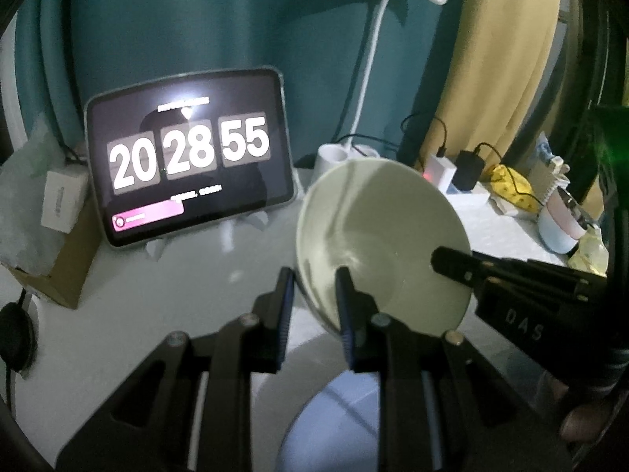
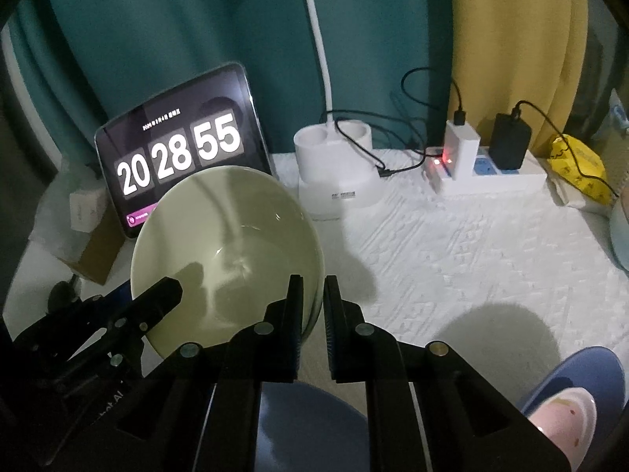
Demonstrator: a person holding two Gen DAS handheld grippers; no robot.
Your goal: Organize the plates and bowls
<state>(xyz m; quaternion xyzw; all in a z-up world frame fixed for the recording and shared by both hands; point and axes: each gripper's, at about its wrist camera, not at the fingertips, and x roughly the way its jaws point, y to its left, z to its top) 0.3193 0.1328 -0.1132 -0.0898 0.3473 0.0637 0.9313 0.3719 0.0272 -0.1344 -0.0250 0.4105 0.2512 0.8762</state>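
Teal and yellow curtains back a white textured table cover. Pale green bowl held tilted above it, over a blue plate: right gripper clenched on its rim, left gripper also straddling the rim, one finger inside and one outside, apparently gripping. Tablet behind reads "20 28 55"; "DAS" is legible on the right gripper body. Lamp base and power strip stand beyond
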